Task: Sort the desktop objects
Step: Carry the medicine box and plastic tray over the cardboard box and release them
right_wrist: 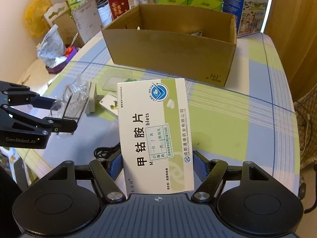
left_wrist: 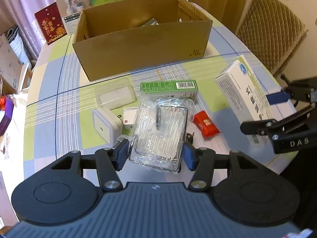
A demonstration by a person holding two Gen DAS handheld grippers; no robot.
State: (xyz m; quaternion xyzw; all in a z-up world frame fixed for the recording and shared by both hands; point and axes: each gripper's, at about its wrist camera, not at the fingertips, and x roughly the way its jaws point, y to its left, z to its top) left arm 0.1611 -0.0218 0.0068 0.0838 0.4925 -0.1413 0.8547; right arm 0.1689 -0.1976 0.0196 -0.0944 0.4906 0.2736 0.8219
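My left tool (left_wrist: pixel 155 152) clamps clear plastic pack (left_wrist: pixel 158 132); right tool (right_wrist: pixel 157 165) grips medicine box (right_wrist: pixel 154 134). Cardboard box (left_wrist: pixel 142 45) holds few items; several remain on worktop (left_wrist: pixel 227 107).

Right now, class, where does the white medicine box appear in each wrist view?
Left wrist view: white medicine box at the right edge, tilted, held by the right gripper.
Right wrist view: lower centre, upright between the gripper's blue pads.
Shared landmark: the open cardboard box behind it.

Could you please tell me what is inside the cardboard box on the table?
Inside the cardboard box a shiny clear item and a small white object show; its near wall hides the floor.
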